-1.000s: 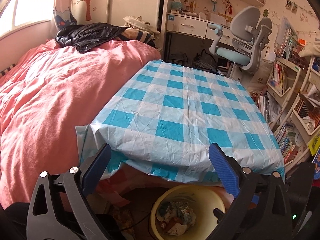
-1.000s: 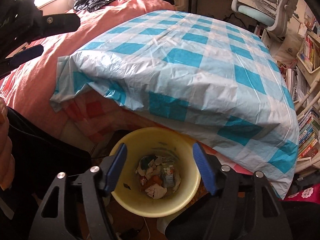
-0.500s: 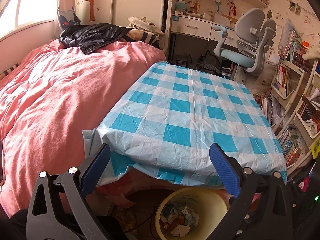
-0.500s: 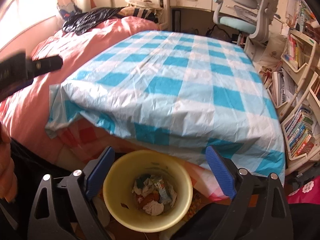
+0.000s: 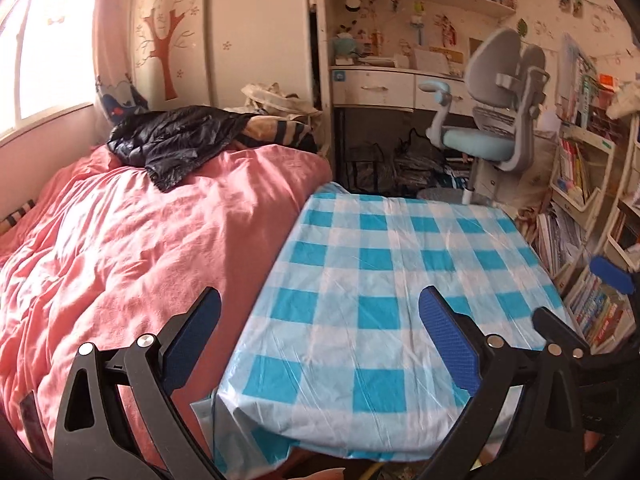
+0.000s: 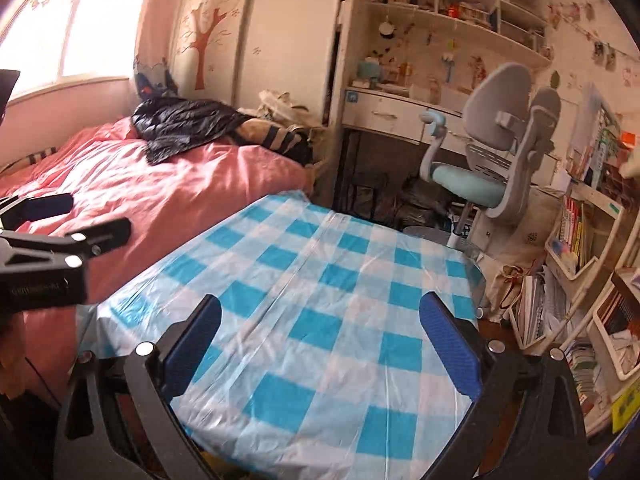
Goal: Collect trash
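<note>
Left gripper (image 5: 316, 336): jaws spread wide and holding nothing, low in the left wrist view, raised over the near edge of the bench (image 5: 400, 280) where it meets the bed (image 5: 140, 248).
Right gripper (image 6: 320, 336): jaws likewise wide apart and empty, low centre of the right wrist view, above the near half of the bench; its blue pad also shows at the right edge of the left wrist view.
Bench: covered by a blue-and-white checked plastic cloth (image 6: 320, 300), centre of both views; no loose item shows on it.
Trash: none can be seen in either view; no scrap lies on the cloth or on the pink bedding, and no bin is in sight.
Step in hand: by my judgement, a scan of the room for anything left to pick up, or the close of the job.
Doing it well: keep both grippers level and sweep slowly over bed, bench and the floor by the grey chair (image 5: 492, 120); the glossy cloth wrinkles, so any pinch there should take the scrap only, not the plastic.
Other clutter: a black jacket (image 5: 172, 140) at the bed's far end, upper left; bookshelves (image 6: 580, 240) at right. These look like belongings, not rubbish.
Writing: embossed letters on the left gripper's body at the left edge of the right wrist view, too blurred to read; book spines illegible.
</note>
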